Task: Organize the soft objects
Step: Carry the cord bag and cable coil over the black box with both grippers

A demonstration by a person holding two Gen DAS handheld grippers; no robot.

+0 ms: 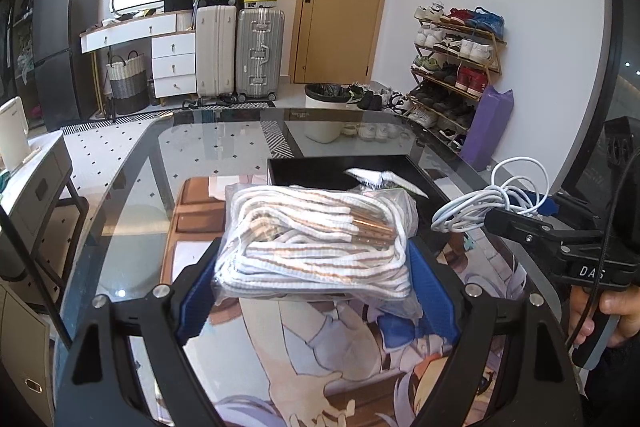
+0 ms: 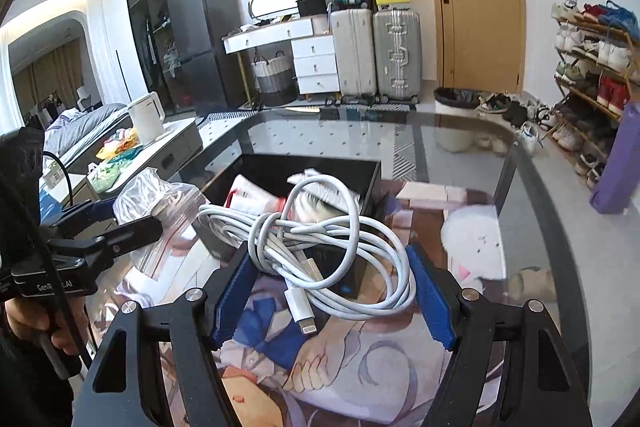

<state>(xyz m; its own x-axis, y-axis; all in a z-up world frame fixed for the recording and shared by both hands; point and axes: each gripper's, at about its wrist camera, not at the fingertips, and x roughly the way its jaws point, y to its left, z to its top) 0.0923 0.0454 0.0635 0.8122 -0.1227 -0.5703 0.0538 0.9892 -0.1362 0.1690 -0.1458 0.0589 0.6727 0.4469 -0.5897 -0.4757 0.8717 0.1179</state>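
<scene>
My left gripper [image 1: 316, 259] is shut on a clear plastic bag of white and tan cords [image 1: 316, 239] and holds it above the glass table, just in front of a black box [image 1: 340, 167]. My right gripper [image 2: 332, 267] is shut on a coiled white charging cable [image 2: 320, 243] and holds it above the mat, near the black box [image 2: 280, 167]. The box holds a few packets [image 2: 260, 199]. The right gripper with the cable also shows in the left wrist view [image 1: 480, 207]; the left gripper and bag show in the right wrist view [image 2: 156, 195].
An anime-print mat [image 1: 340, 367] covers the near part of the glass table [image 1: 132, 195]. A white plush [image 2: 476, 243] lies on the mat to the right. A side table with a kettle [image 2: 146, 123] stands left. A shoe rack [image 1: 456, 67], bin and suitcases stand beyond.
</scene>
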